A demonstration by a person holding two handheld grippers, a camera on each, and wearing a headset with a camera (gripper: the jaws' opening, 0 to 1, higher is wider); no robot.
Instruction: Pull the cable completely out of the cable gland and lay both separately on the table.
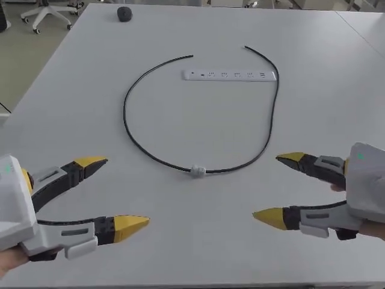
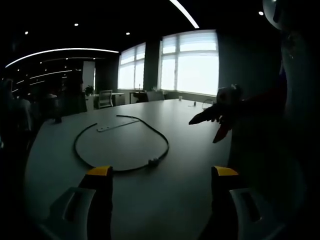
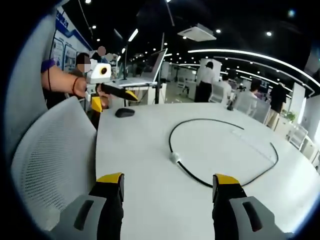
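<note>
While L gripper (image 1: 126, 191) and R gripper (image 1: 266, 186) are hovering wide open, empty, gland (image 1: 198, 171) is sitting threaded on cable (image 1: 124, 114), on table (image 1: 198, 253) betw. them. Risk: if only cable's gripped, gland may be dragging along w/ it.

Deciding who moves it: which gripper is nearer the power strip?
Right. The right gripper is on the near side of the power strip, by its right end; the left gripper is farther, diagonally off its left end.

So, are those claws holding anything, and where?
Nothing is held. The left gripper and right gripper are open; the cable and its gland lie on the table, apart from both.
</note>
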